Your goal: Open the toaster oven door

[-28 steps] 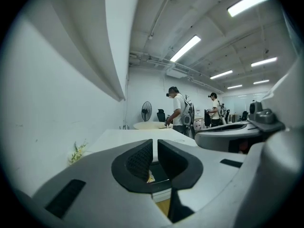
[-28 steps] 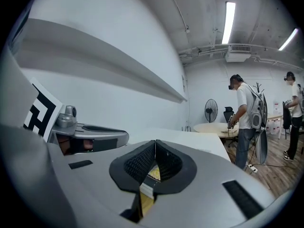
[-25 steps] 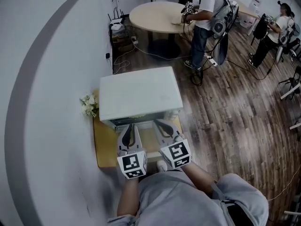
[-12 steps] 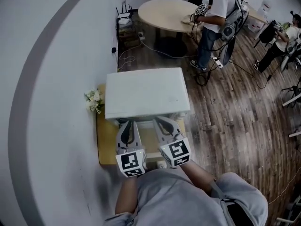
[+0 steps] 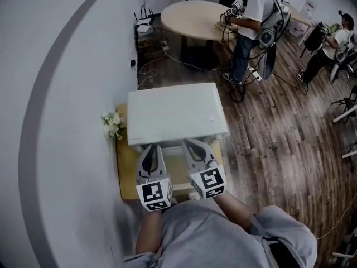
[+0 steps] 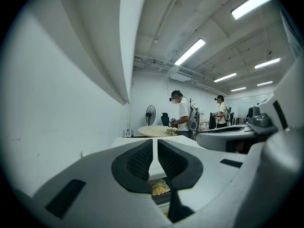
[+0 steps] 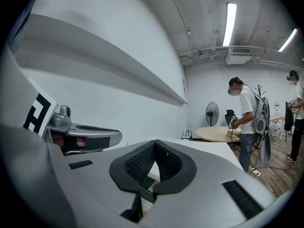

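The white toaster oven [image 5: 175, 113] stands on a small wooden table [image 5: 127, 172] against the wall; from above I see mostly its top. Both grippers are held side by side just before its front edge. My left gripper [image 5: 150, 148] is shut to a thin slit with nothing between the pads, and its tips [image 6: 155, 144] point over the oven top [image 6: 124, 141]. Below them, the oven's dark window shows yellow food [image 6: 160, 188]. My right gripper [image 5: 192, 146] is shut and empty too, pads meeting at the tip [image 7: 155, 144], with the oven top [image 7: 209, 148] beyond. The door handle is hidden.
A small bunch of white flowers [image 5: 111, 124] sits left of the oven by the wall. Behind it are a round table [image 5: 195, 18], a person [image 5: 251, 15] standing at it, cables on the wood floor [image 5: 279, 127], and another person [image 5: 329, 43] at far right.
The head view has shifted a little, so the oven's front strip no longer shows. Both grippers stay in nearly the same place before the oven, still shut.
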Demonstrator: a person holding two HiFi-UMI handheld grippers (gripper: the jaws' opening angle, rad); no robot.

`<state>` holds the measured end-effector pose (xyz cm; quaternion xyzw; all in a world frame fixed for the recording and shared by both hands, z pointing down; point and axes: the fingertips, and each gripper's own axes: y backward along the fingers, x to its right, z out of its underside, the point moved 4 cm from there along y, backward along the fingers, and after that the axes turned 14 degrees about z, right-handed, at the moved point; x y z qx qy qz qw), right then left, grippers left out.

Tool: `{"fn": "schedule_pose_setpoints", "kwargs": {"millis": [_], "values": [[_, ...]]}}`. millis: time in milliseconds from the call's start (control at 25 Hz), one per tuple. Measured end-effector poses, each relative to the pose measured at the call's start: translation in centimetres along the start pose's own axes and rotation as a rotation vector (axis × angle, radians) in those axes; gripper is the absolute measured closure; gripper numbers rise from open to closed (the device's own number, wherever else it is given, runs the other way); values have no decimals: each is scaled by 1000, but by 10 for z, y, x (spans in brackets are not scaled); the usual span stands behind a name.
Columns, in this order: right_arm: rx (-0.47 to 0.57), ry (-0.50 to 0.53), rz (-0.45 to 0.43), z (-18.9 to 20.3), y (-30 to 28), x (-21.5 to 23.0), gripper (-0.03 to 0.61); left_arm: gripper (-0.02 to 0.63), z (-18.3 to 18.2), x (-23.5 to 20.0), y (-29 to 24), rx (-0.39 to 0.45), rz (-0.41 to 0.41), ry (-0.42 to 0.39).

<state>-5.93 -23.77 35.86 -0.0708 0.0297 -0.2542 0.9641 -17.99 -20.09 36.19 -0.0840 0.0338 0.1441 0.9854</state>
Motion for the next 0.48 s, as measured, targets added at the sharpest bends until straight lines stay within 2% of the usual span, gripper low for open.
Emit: {"fn": "schedule_pose_setpoints", "kwargs": {"millis": [480], "values": [[8, 2, 24, -4, -1, -5, 578, 584, -1, -6, 0, 1, 29, -3]]}}
